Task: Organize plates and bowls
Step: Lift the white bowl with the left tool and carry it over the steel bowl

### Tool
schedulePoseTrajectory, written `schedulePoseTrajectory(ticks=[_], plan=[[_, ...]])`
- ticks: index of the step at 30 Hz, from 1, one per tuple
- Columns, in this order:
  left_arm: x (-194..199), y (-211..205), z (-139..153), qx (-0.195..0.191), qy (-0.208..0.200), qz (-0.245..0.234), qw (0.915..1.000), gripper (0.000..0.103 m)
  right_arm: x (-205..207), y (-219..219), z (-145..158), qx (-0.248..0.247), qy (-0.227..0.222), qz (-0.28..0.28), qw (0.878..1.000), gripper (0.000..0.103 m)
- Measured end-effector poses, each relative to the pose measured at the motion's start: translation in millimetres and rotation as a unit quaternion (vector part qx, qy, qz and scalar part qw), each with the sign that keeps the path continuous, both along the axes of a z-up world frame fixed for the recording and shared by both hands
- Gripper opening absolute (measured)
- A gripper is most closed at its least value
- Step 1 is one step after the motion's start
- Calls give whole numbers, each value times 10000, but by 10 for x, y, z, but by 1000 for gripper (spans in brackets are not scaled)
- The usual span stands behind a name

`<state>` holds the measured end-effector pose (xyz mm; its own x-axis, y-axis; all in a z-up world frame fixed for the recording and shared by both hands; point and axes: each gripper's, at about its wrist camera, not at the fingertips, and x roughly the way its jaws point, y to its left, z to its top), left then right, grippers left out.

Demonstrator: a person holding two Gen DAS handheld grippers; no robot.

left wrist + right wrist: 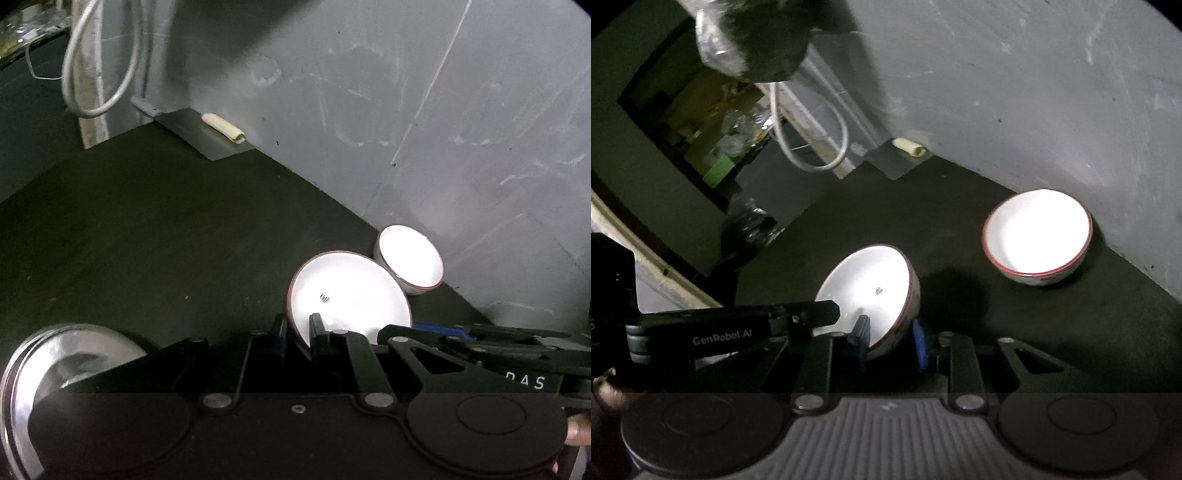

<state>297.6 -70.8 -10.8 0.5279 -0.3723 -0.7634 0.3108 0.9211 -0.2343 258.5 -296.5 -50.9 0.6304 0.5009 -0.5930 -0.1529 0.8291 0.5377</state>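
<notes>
1. White lettering on the black gripper bodies is the only writing I can read: "GenRobot.AI" along the left gripper's arm as it shows in my right wrist view, and "DAS" on the gripper body at the right edge of my left wrist view. A small dark mark sits inside the held bowl; I cannot read it.
2. My held bowl (866, 291), white with a red rim, is tipped on its side, its mouth facing up and to the left in the right wrist view, its base to the lower right.
3. My left gripper (297, 334) is clamped on the held bowl's rim, one finger inside and one outside.
4. My right gripper (892, 341) also grips it, blue pads (919, 347) pressing inner face and outer wall.
5. A second bowl (1038, 236) stands upright on the dark tabletop (1071, 325), against the grey wall (1034, 92).
6. A steel plate (44, 369) lies at lower left in my left wrist view.
</notes>
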Motion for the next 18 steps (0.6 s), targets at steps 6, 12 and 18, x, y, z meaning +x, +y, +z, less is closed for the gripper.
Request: schedulePoseTrajectory(ticks=[6,12,18], plan=[[-296,101,169,-127,-205,95,9997,12,-208,47,187,-66,-128,211,9997,28],[-578,175,319,-256,-397,195,9987,12,-412,89,339,-143,-231,403,9988,28],[-795,231,371,-343,-454,326,9978,12,-581,130,427,-203,-262,636,9974,28]])
